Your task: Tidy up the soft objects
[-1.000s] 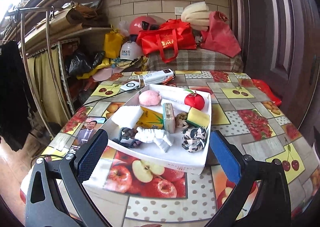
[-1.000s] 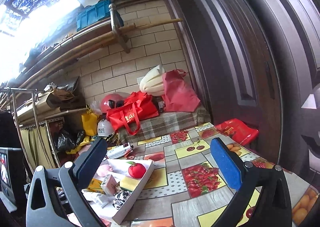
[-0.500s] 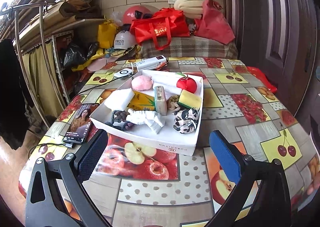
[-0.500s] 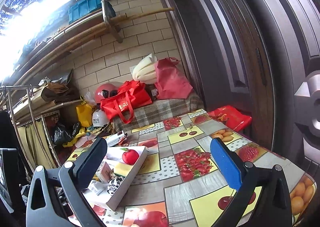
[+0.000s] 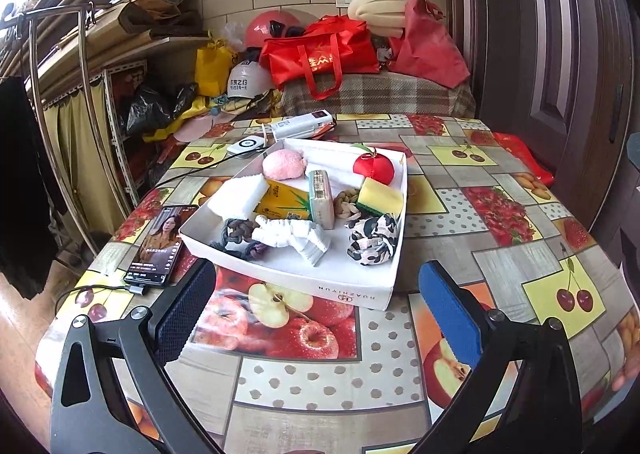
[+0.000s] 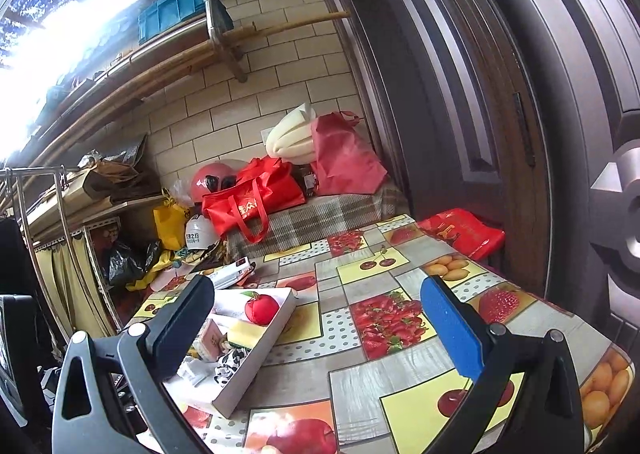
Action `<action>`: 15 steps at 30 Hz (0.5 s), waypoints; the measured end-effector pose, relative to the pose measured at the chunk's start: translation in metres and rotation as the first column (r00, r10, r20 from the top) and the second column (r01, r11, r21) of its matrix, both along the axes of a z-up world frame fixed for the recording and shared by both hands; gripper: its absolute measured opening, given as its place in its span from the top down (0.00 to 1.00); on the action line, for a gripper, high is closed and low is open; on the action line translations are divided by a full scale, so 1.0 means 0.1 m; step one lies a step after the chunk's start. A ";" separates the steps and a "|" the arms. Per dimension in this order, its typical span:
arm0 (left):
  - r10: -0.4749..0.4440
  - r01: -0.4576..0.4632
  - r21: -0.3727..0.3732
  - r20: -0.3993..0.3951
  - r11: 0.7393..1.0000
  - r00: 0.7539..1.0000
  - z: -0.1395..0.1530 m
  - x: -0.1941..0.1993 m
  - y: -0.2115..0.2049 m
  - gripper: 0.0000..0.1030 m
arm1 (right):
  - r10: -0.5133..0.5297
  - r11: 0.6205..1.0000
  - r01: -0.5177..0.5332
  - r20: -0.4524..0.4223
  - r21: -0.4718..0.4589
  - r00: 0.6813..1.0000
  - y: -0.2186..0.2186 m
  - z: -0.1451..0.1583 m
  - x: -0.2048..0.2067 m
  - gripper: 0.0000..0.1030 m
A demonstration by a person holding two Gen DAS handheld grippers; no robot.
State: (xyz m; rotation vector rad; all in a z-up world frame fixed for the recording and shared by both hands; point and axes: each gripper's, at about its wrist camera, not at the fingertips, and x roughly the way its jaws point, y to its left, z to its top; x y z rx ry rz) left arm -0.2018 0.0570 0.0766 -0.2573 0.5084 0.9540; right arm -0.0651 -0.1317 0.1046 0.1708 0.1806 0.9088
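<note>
Left gripper [image 5: 316,306] backed off, white tray [image 5: 352,292] corner-on

We carry two matching grippers: the left gripper [image 5: 316,306] and right gripper [image 6: 318,316] have black angular frames, silver screws, one black-padded finger and one blue.

Both wrist views face the white tray [image 5: 352,292] [image 6: 260,370]; the left is nearer.

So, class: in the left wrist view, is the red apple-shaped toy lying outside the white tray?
No, the red apple toy sits inside the white tray, at its far right corner behind the yellow sponge.
</note>
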 end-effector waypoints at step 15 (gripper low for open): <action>-0.015 0.015 -0.017 0.007 1.000 1.000 -0.03 0.01 0.04 0.00 | 0.004 1.000 -0.004 -0.004 -0.014 1.000 0.03 -0.04 0.01 0.00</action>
